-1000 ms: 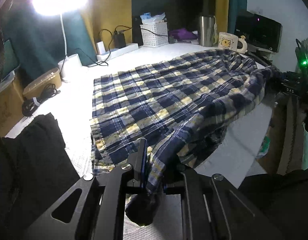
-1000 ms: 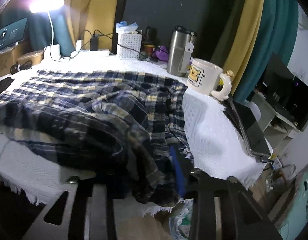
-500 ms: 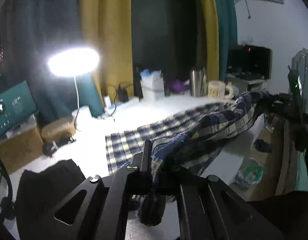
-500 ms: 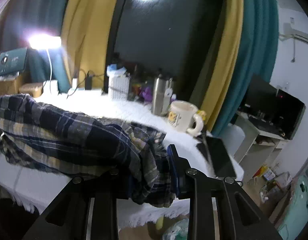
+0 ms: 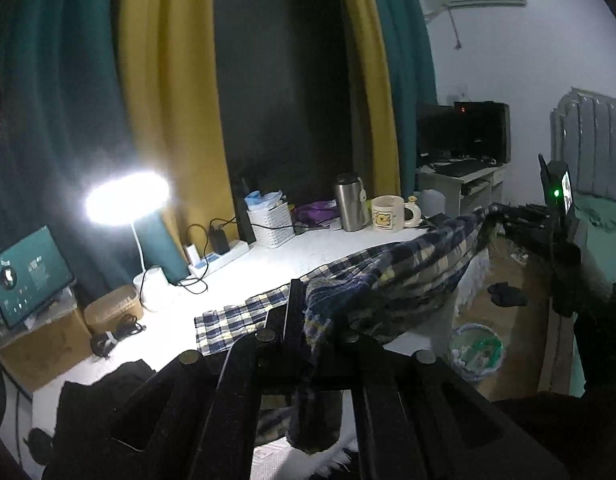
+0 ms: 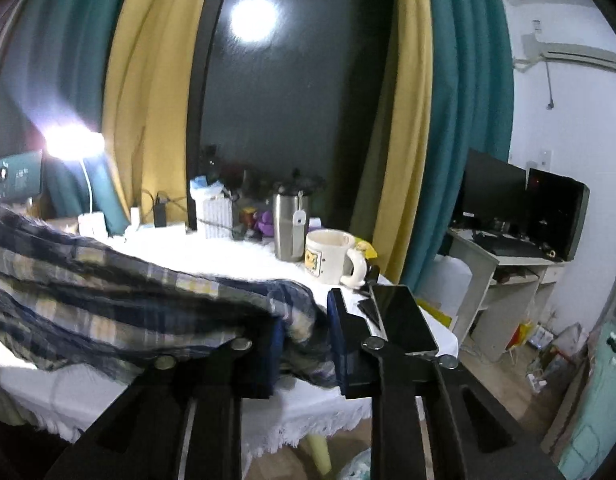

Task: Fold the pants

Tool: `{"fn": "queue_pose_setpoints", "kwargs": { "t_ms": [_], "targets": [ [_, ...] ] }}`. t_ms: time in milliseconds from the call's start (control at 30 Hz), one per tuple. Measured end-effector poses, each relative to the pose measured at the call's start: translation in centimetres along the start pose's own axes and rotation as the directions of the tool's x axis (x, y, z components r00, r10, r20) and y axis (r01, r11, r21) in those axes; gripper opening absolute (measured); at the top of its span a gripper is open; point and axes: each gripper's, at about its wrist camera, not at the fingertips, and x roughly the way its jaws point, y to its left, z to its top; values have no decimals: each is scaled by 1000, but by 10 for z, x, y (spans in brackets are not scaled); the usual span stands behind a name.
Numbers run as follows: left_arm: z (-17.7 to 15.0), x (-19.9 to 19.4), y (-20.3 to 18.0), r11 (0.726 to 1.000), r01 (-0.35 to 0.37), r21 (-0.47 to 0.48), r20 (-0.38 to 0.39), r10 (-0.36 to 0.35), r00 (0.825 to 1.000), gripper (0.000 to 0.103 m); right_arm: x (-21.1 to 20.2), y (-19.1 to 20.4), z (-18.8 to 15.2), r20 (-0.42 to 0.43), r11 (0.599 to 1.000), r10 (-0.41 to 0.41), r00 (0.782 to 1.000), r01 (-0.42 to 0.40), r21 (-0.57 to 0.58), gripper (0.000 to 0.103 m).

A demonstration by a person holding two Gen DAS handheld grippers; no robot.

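Note:
The navy, blue and yellow plaid pants (image 5: 404, 276) hang stretched in the air between my two grippers above the white table (image 5: 292, 256). My left gripper (image 5: 316, 312) is shut on one end, with loose cloth drooping below its jaws. My right gripper (image 6: 306, 332) is shut on the other end of the pants (image 6: 120, 292). The right gripper also shows at the right of the left wrist view (image 5: 524, 220). A far part of the pants still rests on the table (image 5: 236, 320).
Along the table's back stand a lit lamp (image 5: 128, 200), a power strip (image 5: 220, 256), a white basket (image 5: 270, 224), a steel tumbler (image 5: 350, 208) and a bear mug (image 5: 392, 214). A phone (image 6: 404, 320) lies at the table's right edge. Dark clothing (image 5: 108, 392) lies front left.
Both grippers have risen and tilted up, lifting the pants off the table. The cloth now hangs taut between them, where it lay spread flat one second ago.

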Motion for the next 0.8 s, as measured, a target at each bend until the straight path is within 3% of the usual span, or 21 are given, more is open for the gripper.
{"fn": "queue_pose_setpoints", "kwargs": {
  "t_ms": [100,467,800],
  "targets": [
    [4,-3,-4,1000,-4,17,8,4,1000,2,-8,-1,-3,16,1000,14,1000,-14,7,4],
    [3,-4,2,1000,1,24,3,-1,1000,2,-35,-5,7,71,999,23,997,-26,40,4],
    [-7,35,33,998,-8,-55,-48,5,999,2,1,11,26,32,999,30,999,-31,30,4]
  ]
}}
